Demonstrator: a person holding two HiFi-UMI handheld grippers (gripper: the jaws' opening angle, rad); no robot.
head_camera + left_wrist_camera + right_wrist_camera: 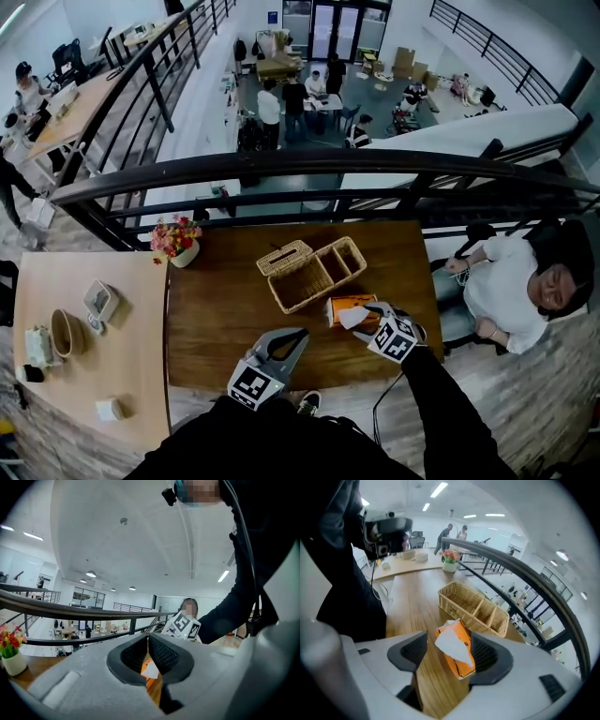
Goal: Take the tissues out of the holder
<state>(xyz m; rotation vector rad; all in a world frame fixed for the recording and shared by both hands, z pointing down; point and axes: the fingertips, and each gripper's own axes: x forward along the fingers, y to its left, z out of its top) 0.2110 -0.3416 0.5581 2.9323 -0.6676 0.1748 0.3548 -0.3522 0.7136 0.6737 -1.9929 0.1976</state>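
Currently the orange tissue pack lies on the dark wooden table, just beside the near-right corner of the wicker holder and outside it. 1 white tissue sticks out of the pack's top.

The right gripper hangs over the pack, pointing steeply down. In the right gripper view its 2 jaws stand wide apart with the pack between them and the white tissue folded over its upper face. Table wood shows between the left pad and the pack, so the grip is released. Whether the right pad brushes the pack's edge cannot be told.

The left gripper rests level near the table's front edge, well apart from the holder. In the left gripper view its jaw tips meet, clenched on nothing; the pack shows only as an orange sliver beyond them.

The holder has 1 large compartment and 2 small ones, and its woven lid lies touching its far-left side. A pot of flowers stands at the table's far-left corner.
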